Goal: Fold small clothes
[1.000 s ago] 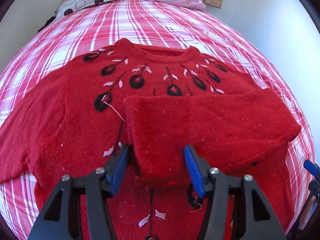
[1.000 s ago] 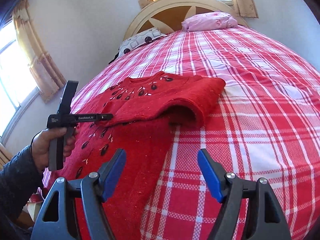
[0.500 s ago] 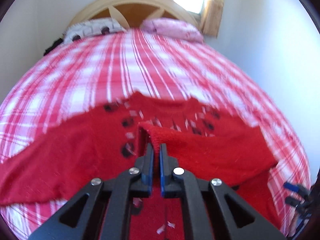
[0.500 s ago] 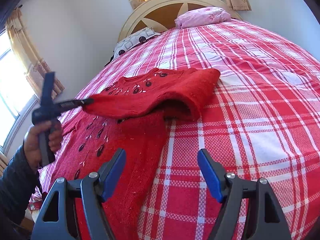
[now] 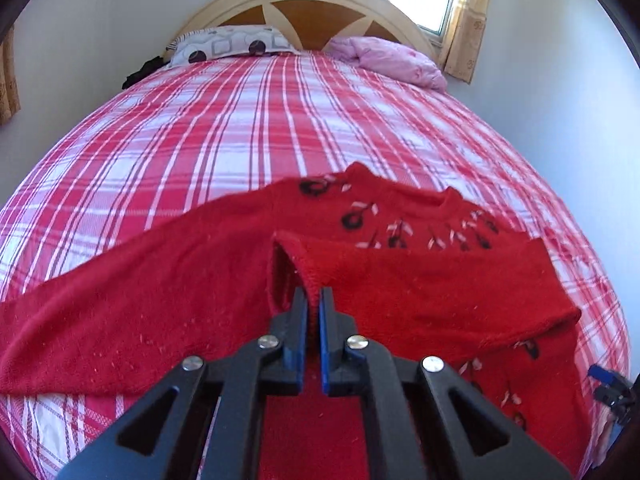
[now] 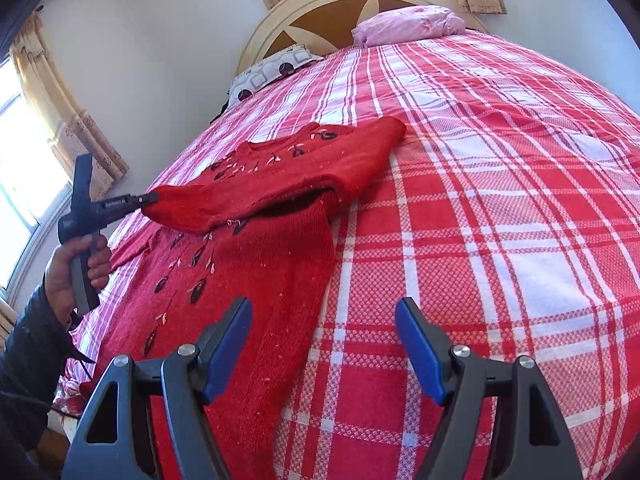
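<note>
White lettering on the left gripper (image 6: 150, 199) is too small to read. Its jaws are clamped on the cuff (image 5: 298, 268) of the red sweater (image 6: 256, 264), which lies on the plaid bed (image 6: 500, 184). Right gripper (image 6: 324, 344): jaws wide, empty, above the hem. Two pillows (image 5: 232, 44) lie against the headboard (image 5: 320, 8).

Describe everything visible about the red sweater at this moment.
The sweater is a red knit with black and white embroidered motifs around the neckline and down the front. It lies front up on the plaid bedspread. One sleeve is folded across the chest, and its cuff is pinched in the shut left gripper and raised off the body. The other sleeve is spread out flat. The right gripper hangs open near the hem, touching nothing.
</note>
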Motion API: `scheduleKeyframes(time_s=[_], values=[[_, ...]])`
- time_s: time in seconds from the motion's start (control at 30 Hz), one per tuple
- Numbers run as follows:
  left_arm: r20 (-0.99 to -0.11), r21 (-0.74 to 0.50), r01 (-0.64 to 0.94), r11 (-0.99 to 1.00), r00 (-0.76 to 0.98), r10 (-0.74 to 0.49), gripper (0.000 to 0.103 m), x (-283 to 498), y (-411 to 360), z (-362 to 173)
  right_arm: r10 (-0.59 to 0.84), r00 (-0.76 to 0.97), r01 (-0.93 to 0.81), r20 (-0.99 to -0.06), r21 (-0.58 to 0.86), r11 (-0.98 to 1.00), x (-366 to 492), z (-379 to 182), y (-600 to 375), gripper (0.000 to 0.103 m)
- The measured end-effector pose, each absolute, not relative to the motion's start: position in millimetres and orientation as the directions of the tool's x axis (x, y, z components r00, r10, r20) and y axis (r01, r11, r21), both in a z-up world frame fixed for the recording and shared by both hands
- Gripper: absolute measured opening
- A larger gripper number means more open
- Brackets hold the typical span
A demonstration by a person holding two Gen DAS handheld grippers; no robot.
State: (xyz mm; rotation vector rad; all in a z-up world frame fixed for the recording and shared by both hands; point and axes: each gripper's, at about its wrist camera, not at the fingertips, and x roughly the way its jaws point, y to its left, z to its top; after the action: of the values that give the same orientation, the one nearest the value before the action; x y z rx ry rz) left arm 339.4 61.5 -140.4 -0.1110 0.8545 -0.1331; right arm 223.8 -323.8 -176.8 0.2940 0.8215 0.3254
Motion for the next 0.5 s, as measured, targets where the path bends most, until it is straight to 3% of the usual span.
scheduleKeyframes(time_s=[0.2,0.23,0.27,0.33,0.5], values=[[-0.767,-0.11,0.084,0.99,0.627,-0.139,0.013,325.4,58.5,-157.2,0.399,0.643,-0.179,-0.653,0.379,0.908,221.7,-169.6,-317.5,0.074],[-0.768,-0.107,0.08,0.991,0.626,-0.133,0.026,322.5,59.0,-158.4,0.402,0.644,-0.182,-0.651,0.38,0.907,221.3,-168.0,-315.2,0.074],[-0.773,-0.097,0.071,0.993,0.623,-0.12,0.052,318.1,60.5,-160.0,0.407,0.643,-0.188,-0.649,0.382,0.905,220.2,-165.8,-311.9,0.074],[-0.77,-0.075,0.062,0.995,0.63,-0.097,0.076,306.8,63.0,-159.6,0.418,0.642,-0.208,-0.643,0.379,0.902,216.6,-160.4,-304.6,0.074],[-0.739,-0.001,0.1,0.995,0.67,-0.069,0.08,253.5,62.8,-147.2,0.454,0.622,-0.282,-0.637,0.359,0.89,198.1,-147.0,-277.3,0.074]])
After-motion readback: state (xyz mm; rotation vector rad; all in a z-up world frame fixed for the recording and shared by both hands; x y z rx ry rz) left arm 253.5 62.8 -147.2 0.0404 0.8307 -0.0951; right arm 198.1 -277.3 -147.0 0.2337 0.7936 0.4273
